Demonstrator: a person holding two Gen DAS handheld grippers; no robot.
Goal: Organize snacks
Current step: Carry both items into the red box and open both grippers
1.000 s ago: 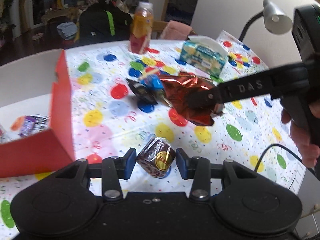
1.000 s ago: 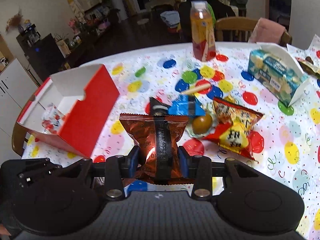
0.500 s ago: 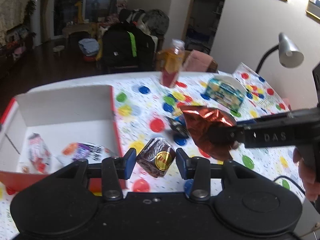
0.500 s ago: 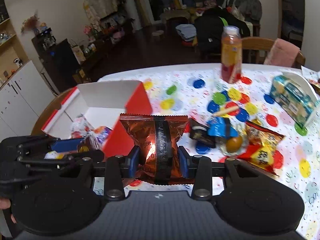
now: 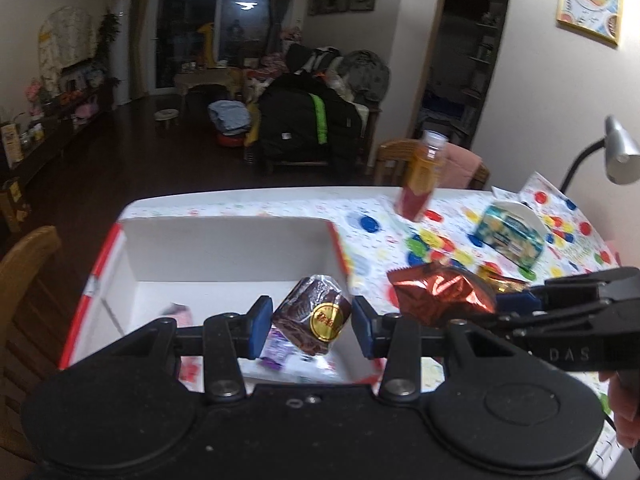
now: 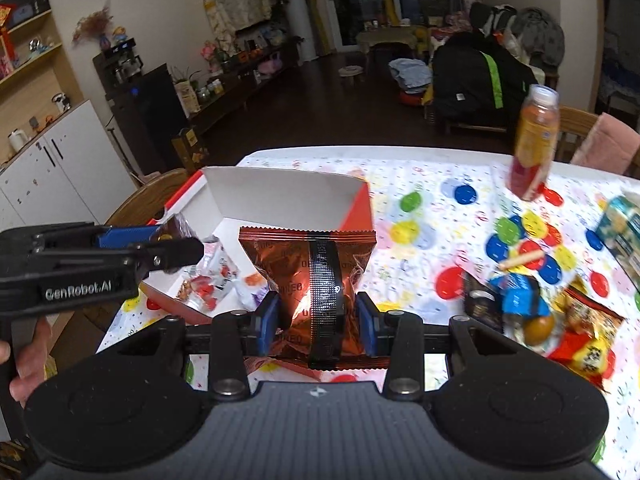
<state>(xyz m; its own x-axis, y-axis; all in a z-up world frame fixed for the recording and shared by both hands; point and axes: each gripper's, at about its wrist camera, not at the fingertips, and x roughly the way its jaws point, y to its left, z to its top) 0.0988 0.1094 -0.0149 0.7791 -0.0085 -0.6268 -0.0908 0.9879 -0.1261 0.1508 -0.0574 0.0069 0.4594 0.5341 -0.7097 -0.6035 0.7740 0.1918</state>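
My left gripper point(image 5: 310, 326) is shut on a brown wrapped cake with a gold sticker point(image 5: 316, 316), held above the inside of the open red-and-white box point(image 5: 224, 248). My right gripper point(image 6: 318, 320) is shut on a shiny red-brown foil snack bag point(image 6: 310, 264), held over the table beside the box's right wall point(image 6: 354, 208). In the left wrist view that foil bag point(image 5: 440, 292) hangs just right of the box. Several small snack packets point(image 6: 208, 276) lie on the box floor. More snacks point(image 6: 520, 300) lie on the tablecloth to the right.
A juice bottle point(image 6: 534, 144) stands at the table's far side. A blue-green tissue pack point(image 5: 510, 236) in a white holder and a desk lamp point(image 5: 618, 152) are at the right. Wooden chairs point(image 5: 28, 280) flank the table. The tablecloth point(image 6: 440, 208) has coloured dots.
Both grippers have moved left with their snacks. The left one now holds the cake over the box; the right one has brought the foil bag up to the box's side.
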